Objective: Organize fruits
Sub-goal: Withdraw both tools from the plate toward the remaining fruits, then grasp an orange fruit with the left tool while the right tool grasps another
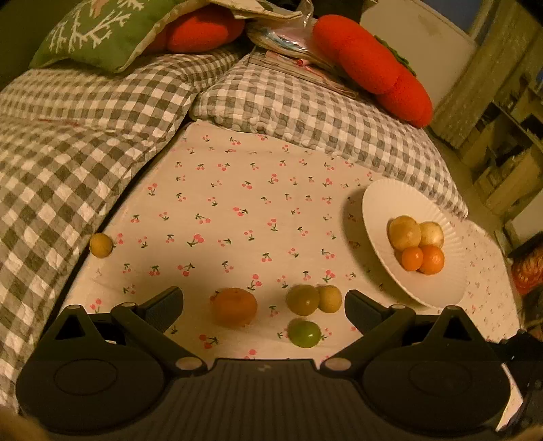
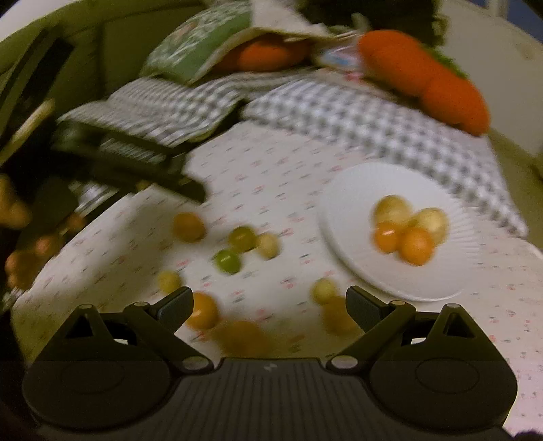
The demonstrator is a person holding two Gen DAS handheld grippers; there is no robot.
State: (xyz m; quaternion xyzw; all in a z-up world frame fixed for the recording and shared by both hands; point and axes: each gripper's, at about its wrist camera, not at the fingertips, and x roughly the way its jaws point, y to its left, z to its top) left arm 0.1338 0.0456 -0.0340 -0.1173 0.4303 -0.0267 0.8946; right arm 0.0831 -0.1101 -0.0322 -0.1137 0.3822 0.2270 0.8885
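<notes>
A white paper plate point(image 1: 380, 244) sits at the right of a cherry-print cloth point(image 1: 237, 210) and holds several yellow and orange fruits point(image 1: 415, 246). My left gripper point(image 1: 264, 307) is open and empty above the cloth, with an orange point(image 1: 233, 307), two yellow-green fruits point(image 1: 314, 299) and a green fruit point(image 1: 304, 334) lying between its fingers' line of sight. A small yellow fruit point(image 1: 100, 245) lies at the far left. In the blurred right wrist view, my right gripper point(image 2: 269, 305) is open and empty above several loose fruits point(image 2: 203, 310); the plate point(image 2: 346, 210) lies ahead right.
Grey checked bedding point(image 1: 85, 135) borders the cloth at the left and back. Orange plush cushions point(image 1: 373, 61) and a green pillow point(image 1: 101, 30) lie behind. The left gripper's body point(image 2: 135, 159) shows at the left in the right wrist view. Shelving point(image 1: 509, 135) stands at the right.
</notes>
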